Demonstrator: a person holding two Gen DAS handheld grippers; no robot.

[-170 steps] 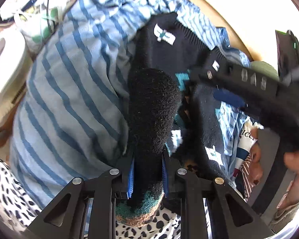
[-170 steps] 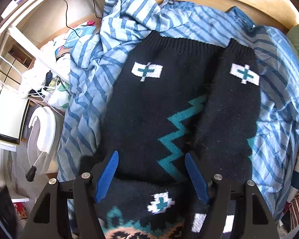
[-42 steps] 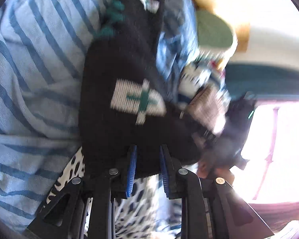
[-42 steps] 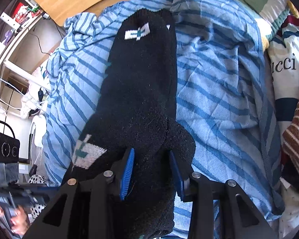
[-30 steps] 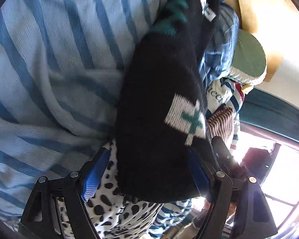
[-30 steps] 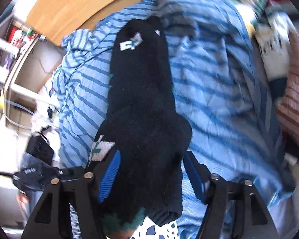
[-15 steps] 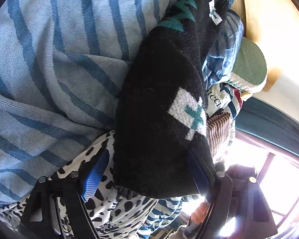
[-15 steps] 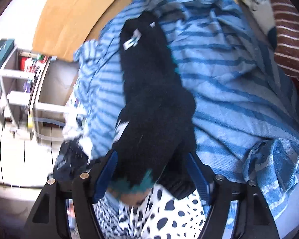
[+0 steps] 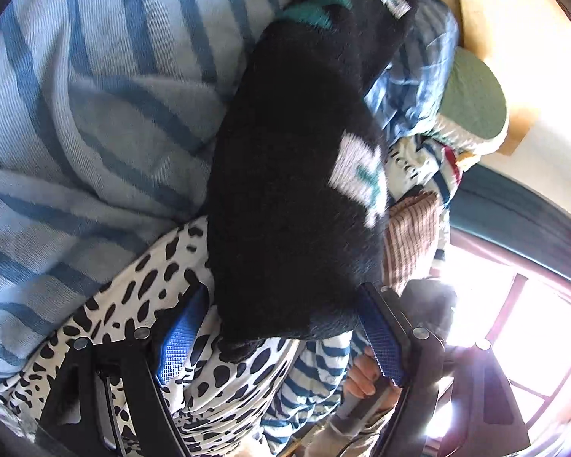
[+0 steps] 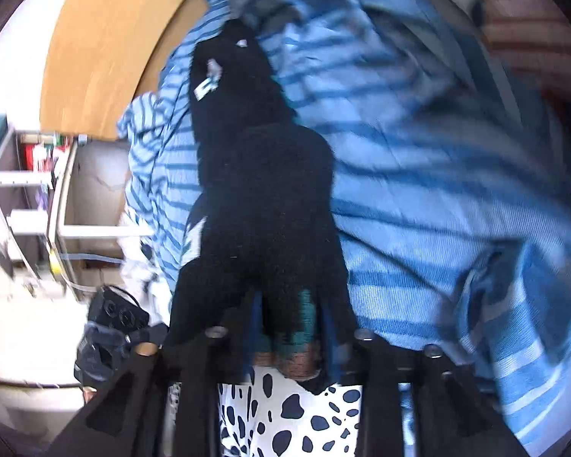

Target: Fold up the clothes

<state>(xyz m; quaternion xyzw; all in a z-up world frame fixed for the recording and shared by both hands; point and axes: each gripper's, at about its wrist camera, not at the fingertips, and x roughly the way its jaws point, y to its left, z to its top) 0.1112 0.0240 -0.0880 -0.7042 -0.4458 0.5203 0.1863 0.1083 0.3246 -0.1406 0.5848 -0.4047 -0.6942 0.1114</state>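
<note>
Right gripper (image 10: 285,327) up close, its jaws just closing in, pads pinching the near end of the folded black sweater (image 10: 262,198). Left gripper (image 9: 281,331) gapes wide, the sweater's edge between its blue pads but not squeezed. The sweater lies along the blue striped sheet (image 9: 95,122), over spotted fabric (image 9: 209,381), running toward the wooden headboard (image 10: 106,38).

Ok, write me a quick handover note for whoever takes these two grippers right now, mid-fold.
Left gripper: jaws wide, the black sweater's near end between the blue pads, not pinched.
Right gripper: jaws have just been closing on the sweater's teal and brown edge; the frame is too blurred to confirm a grip.
Sweater lies as a long narrow bundle on the blue striped bedding, its end over the spotted cloth.
Done: lengthwise fold. Left: probably folding it end to end, then setting it aside.
</note>
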